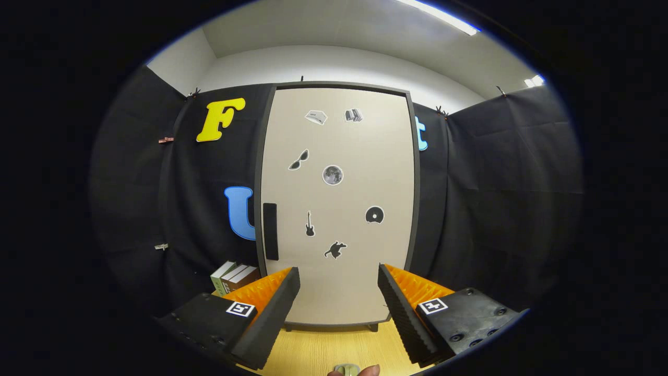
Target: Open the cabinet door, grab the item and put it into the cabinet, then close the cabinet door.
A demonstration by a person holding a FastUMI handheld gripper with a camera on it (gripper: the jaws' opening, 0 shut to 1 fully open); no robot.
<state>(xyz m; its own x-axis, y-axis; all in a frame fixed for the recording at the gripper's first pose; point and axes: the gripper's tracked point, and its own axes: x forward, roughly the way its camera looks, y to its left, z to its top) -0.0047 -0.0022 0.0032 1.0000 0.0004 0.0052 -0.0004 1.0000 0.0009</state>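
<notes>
A tall beige cabinet (336,209) with a dark frame stands straight ahead, its door shut and dotted with several small stickers. A black vertical handle (270,231) sits on the door's left side at about mid-height. My gripper (338,277) is open, fingers spread wide with nothing between them, aimed at the door's lower part from a short distance. Left of the cabinet's foot, just beyond my left finger, stand three books (233,277) upright on the wooden table (334,350).
Black cloth walls close in on both sides and behind the cabinet. A fingertip of the person's hand (360,371) shows low between the fingers, beside a small pale object. The light wooden tabletop stretches from my fingers to the cabinet's base.
</notes>
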